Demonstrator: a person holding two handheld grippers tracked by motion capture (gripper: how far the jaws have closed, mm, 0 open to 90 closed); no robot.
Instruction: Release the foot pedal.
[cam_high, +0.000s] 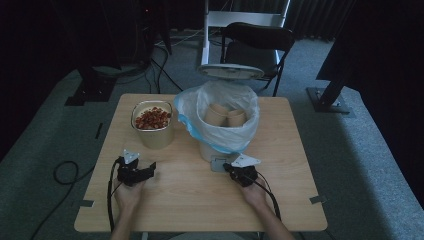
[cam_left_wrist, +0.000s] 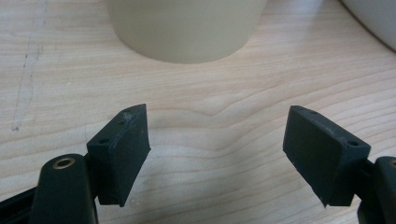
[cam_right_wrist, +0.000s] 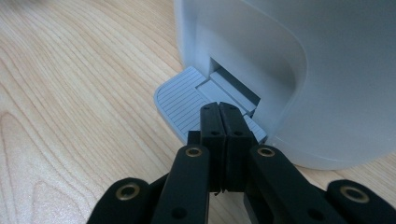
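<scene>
The right gripper (cam_right_wrist: 219, 109), jaws pressed together, is bearing down on the ribbed grey pedal (cam_right_wrist: 180, 100) at the foot of the white bin (cam_right_wrist: 299, 74) directly ahead of it. That pedal is probably stiff, springy plastic, best pushed near its outer lip. The left gripper (cam_left_wrist: 217, 149) is hovering with jaws apart and empty, the smooth cream bucket (cam_left_wrist: 187, 28) just ahead on the wood-grain surface (cam_left_wrist: 70, 93).

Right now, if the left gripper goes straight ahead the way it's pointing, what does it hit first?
Probably the beige pot of red bits: it stands dead ahead of the left gripper, whose open jaws have bare table between them.
</scene>
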